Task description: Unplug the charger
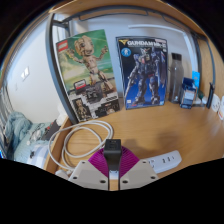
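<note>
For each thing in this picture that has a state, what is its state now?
charger: plugged into the power strip, between the fingers
hand-held gripper: closed on the charger, both pads against its sides
power strip: lying flat on the table
cable: coiled loosely
two boxes: standing against the wall

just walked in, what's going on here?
A hand-held gripper is at a white power strip on a wooden table. Its fingers are shut on a black charger plugged into the strip. A coiled white cable lies beside it. Two boxes lean against the wall behind.
</note>
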`<state>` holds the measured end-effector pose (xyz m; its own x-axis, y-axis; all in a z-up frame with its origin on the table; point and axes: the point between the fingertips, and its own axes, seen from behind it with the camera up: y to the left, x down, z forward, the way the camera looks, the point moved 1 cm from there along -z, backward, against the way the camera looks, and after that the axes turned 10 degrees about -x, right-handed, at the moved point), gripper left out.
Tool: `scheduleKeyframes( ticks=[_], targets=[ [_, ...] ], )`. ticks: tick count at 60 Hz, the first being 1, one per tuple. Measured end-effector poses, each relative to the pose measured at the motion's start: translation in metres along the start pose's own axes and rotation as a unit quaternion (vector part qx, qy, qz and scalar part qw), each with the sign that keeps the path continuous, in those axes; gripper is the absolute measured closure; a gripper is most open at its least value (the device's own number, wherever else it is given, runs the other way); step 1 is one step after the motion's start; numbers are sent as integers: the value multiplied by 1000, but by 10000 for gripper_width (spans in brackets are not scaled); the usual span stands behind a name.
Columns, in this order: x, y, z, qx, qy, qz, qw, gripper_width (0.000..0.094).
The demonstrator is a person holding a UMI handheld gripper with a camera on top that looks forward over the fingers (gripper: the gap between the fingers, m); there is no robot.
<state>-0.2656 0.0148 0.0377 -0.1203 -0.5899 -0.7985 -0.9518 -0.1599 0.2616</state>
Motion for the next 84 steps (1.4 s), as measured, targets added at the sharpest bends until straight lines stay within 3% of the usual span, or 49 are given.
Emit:
scheduleKeyframes(
  ticks=[4, 6, 11, 15, 20, 24, 32, 39, 44, 56, 74, 84],
  targets=[
    [1, 1, -4, 2, 8, 0, 1000, 831],
    [-32, 2, -12, -1, -42, 4, 999, 835],
    [-175, 28, -61, -11, -193, -62, 979, 835],
    [-261, 48, -111, -35, -271, -97, 957, 836],
    [-331, 37, -169, -43, -310, -106, 944, 836],
    [-359, 12, -205, -32, -309, -110, 944, 836],
    [-337, -88, -221, 10, -234, -79, 969, 833],
    [-253, -187, -192, 59, -102, -59, 991, 834],
    [-177, -234, -167, 58, 0, -32, 998, 833],
    [-38, -287, -132, 40, 180, 6, 983, 834],
    [34, -305, -119, 22, 289, 20, 957, 818],
    [27, -308, -110, 23, 284, 13, 958, 742]
  ],
)
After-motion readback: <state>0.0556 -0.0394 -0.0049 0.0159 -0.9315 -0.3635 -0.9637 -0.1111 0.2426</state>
